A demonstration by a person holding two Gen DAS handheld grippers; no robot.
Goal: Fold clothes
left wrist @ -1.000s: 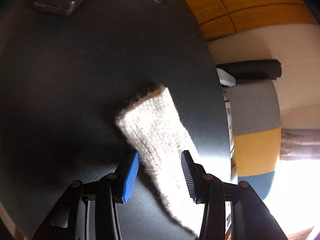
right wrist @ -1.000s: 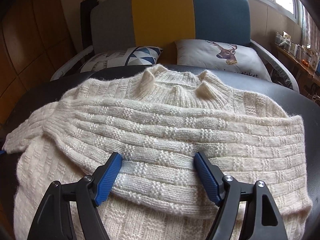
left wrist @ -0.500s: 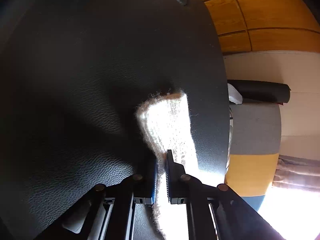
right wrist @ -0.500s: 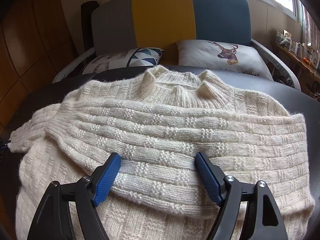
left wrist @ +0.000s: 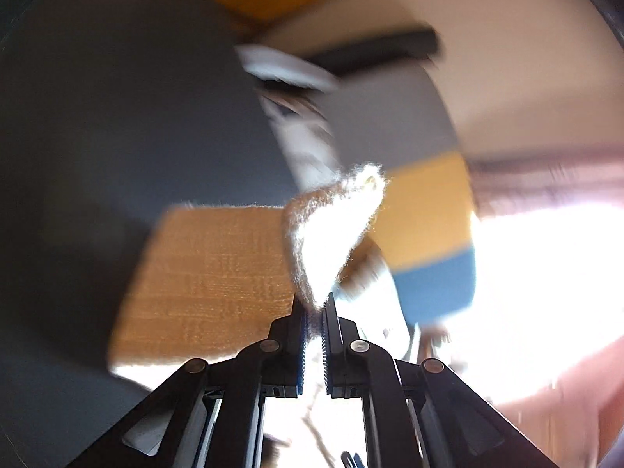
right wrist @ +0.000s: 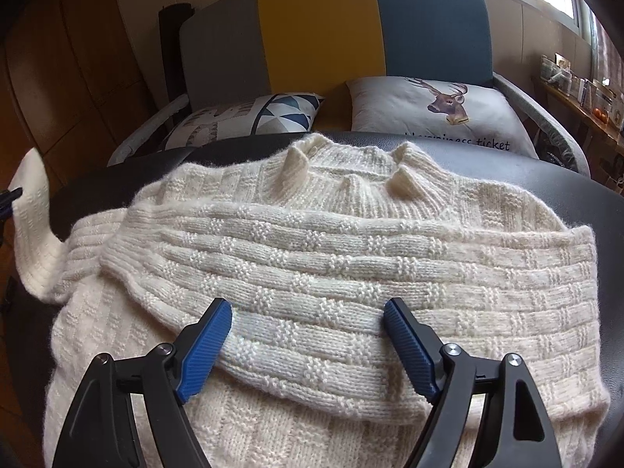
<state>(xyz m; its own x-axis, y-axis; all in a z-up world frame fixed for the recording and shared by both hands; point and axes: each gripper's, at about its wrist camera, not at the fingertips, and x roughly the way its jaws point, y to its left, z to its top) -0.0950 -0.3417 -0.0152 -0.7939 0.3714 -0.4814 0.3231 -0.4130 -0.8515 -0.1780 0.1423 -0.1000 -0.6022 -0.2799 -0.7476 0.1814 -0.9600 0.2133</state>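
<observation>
On the black leather surface (right wrist: pixel 546 163) the cream sweater (right wrist: pixel 312 257) lies with one sleeve folded across its chest, while the left gripper (left wrist: pixel 315 312), jaws now pinched on the other sleeve's cuff (left wrist: pixel 335 234), has lifted it off the left edge for folding, the right gripper (right wrist: pixel 308 335) hovering spread.

Cream knitted wool sweater (right wrist: pixel 351 265): thick ribbed-and-block knit, matt, fuzzy at the edges; the same fuzzy fibres show on the sleeve end (left wrist: pixel 331 234) pinched in the left gripper (left wrist: pixel 315 308). It lies on a black leather-like surface (right wrist: pixel 565 179), smooth with a faint grain and a soft sheen. Right gripper (right wrist: pixel 308 318): matt black plastic arms, blue ridged rubbery pads (right wrist: pixel 204 347), bright metal pivot pins.
</observation>
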